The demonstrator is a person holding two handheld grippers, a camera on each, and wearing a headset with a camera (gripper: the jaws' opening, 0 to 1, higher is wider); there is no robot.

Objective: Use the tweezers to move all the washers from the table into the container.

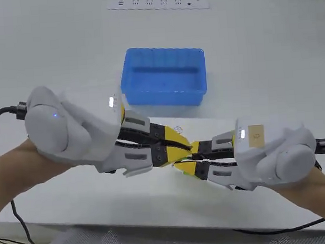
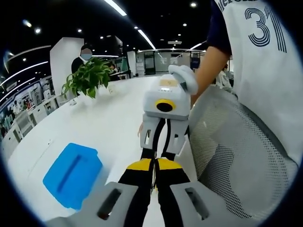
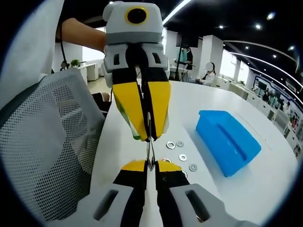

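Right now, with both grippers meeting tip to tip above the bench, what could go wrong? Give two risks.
1. The left gripper and the right gripper both pinch the thin tweezers at once. If either one shifts or lets go carelessly, the tweezers may twist or drop.
2. The washers lie loose on the table close beside the jaws, apart from the blue container. A fall or a low sweep could scatter them.
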